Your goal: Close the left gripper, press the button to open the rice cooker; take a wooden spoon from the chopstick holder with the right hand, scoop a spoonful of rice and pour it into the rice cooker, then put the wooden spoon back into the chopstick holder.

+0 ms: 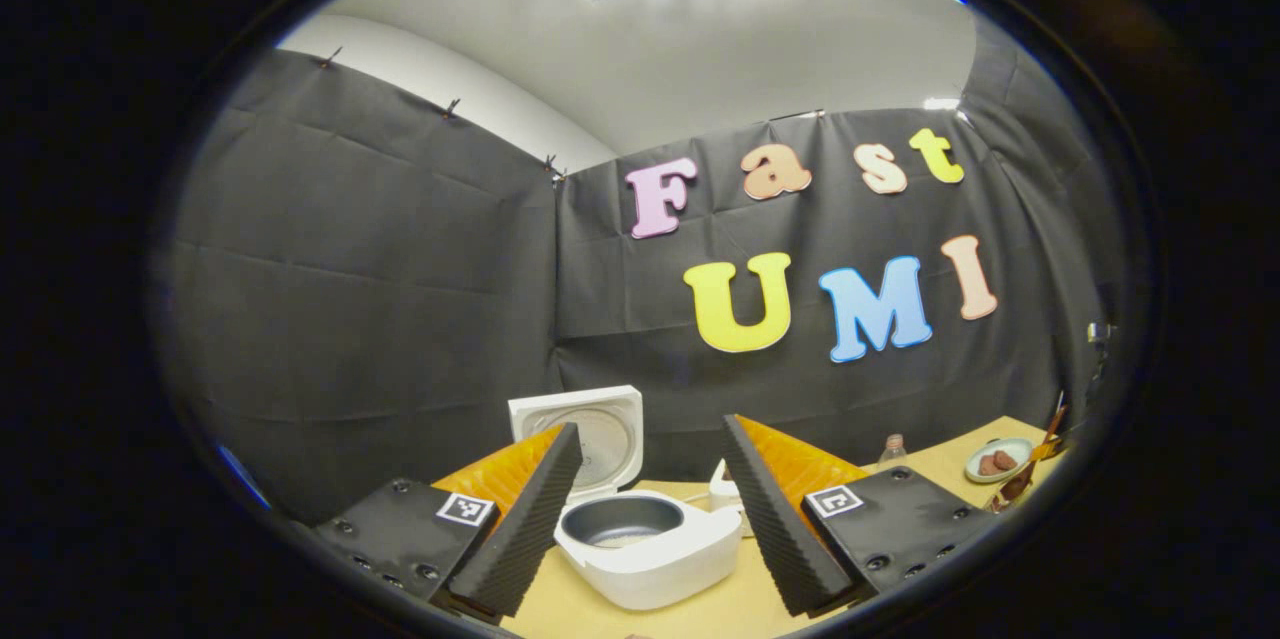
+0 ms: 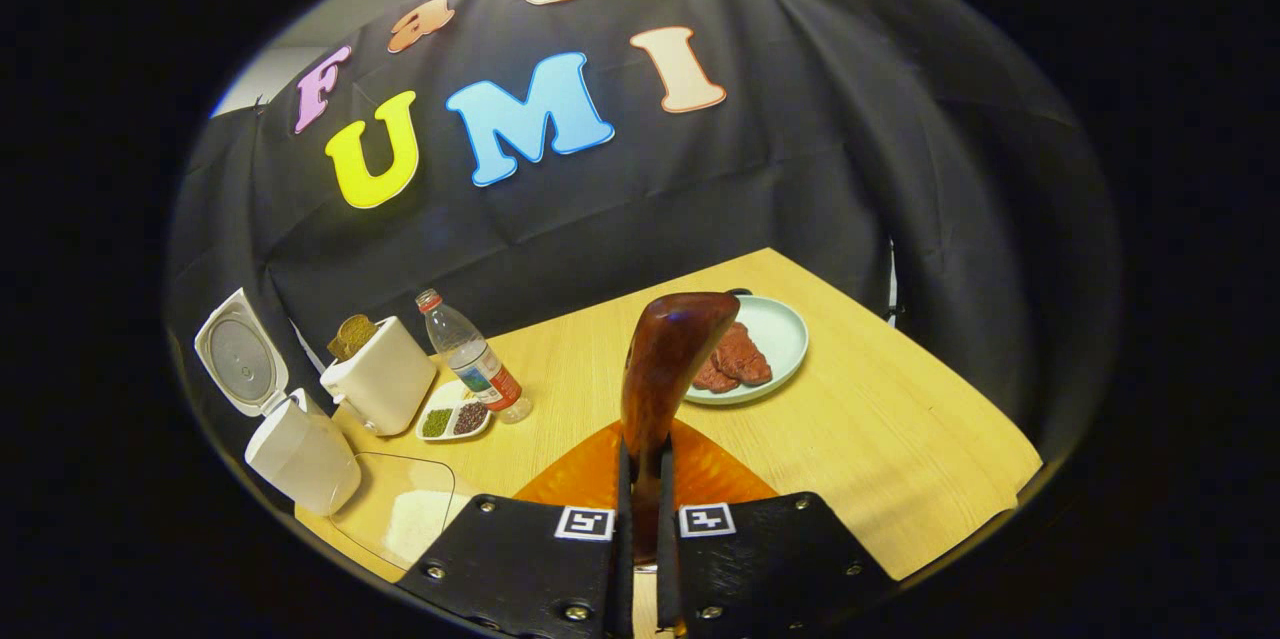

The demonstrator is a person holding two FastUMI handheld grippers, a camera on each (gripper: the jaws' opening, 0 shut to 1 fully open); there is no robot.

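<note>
A pale wooden table [image 2: 900, 439] stands in a booth hung with black cloth, and the rice cooker [image 1: 650, 544] serves as the landmark on it. Its lid [image 1: 590, 429] stands raised behind the dark inner pot [image 1: 620, 519], so the button press appears done. The left gripper [image 1: 640, 509] hangs just in front of the cooker with its fingers spread wide, framing the open pot between them and touching nothing.

The wooden spoon [image 2: 670, 369] is already out of its holder: the right gripper [image 2: 642, 519] has its fingers pressed together on the handle, and the bowl rises upright above them. From this view the cooker [image 2: 295, 449] lies well off to the left, past a white toaster [image 2: 385, 384], a water bottle [image 2: 470, 354] and a small divided dish [image 2: 455, 419]. A plate [image 2: 785, 334] with reddish food sits just beyond the spoon.

Whether the spoon holds rice cannot be told. Judging by its distance from the cooker, either scooping and pouring are left, or only the return to the chopstick holder.
</note>
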